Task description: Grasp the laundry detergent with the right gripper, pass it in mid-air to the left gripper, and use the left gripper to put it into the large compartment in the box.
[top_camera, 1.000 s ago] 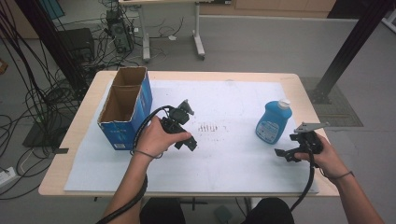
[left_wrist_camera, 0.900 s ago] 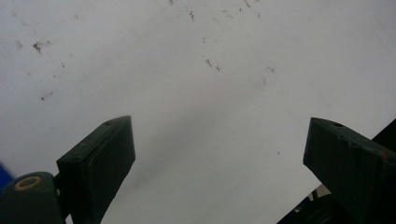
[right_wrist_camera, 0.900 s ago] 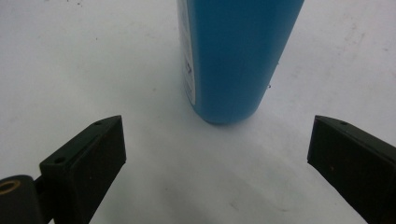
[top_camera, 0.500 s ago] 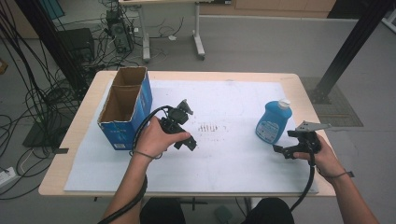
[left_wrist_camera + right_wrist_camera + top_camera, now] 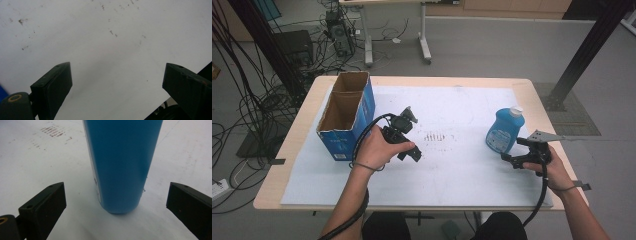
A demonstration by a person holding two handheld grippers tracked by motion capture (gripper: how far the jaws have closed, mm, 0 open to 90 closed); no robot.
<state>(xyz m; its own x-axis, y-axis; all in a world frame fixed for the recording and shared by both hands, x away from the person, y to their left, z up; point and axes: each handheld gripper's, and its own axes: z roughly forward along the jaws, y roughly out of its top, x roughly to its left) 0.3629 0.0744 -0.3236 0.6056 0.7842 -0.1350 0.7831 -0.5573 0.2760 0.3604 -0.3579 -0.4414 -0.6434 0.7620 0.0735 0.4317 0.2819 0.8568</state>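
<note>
So the blue bottle (image 5: pixel 505 131) is standing upright on the white sheet (image 5: pixel 462 170) near the table's right side, long axis vertical and the white cap (image 5: pixel 515 111) pointing straight up. The right gripper (image 5: pixel 518 161) sits just in front of it with its jaws spread wide, the bottle's base lined up between them but not touched, as far as I can tell. The left gripper (image 5: pixel 411 152) is wide open too, holding nothing, pointed down at the sheet beside the cardboard box (image 5: pixel 346 120)
</note>
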